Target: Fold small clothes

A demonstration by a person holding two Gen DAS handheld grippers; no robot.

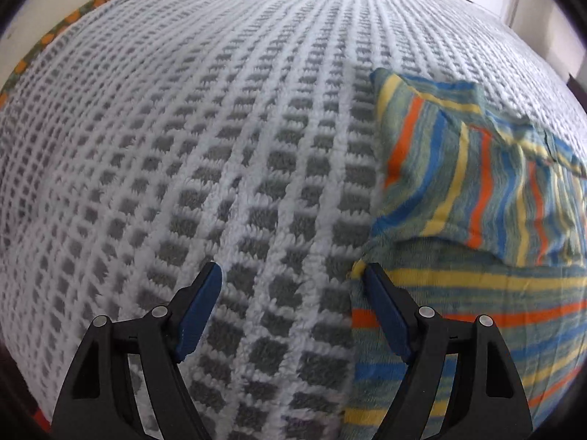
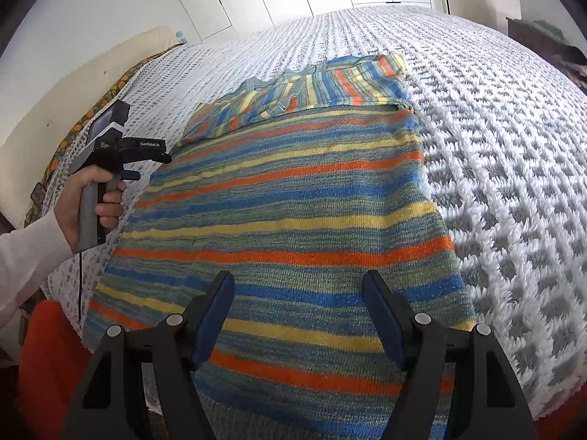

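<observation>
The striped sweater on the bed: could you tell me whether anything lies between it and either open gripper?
Nothing visible does. The left gripper sits at the striped sweater's left edge over bare blanket; the right gripper hovers directly above the knit.

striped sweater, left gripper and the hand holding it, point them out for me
striped sweater [image 2: 293,220], right wrist view, middle of its body
left gripper [image 1: 293,293], left wrist view, open gap midway between its fingertips
hand [image 2: 84,201], right wrist view, its knuckles around the grey handle
</observation>
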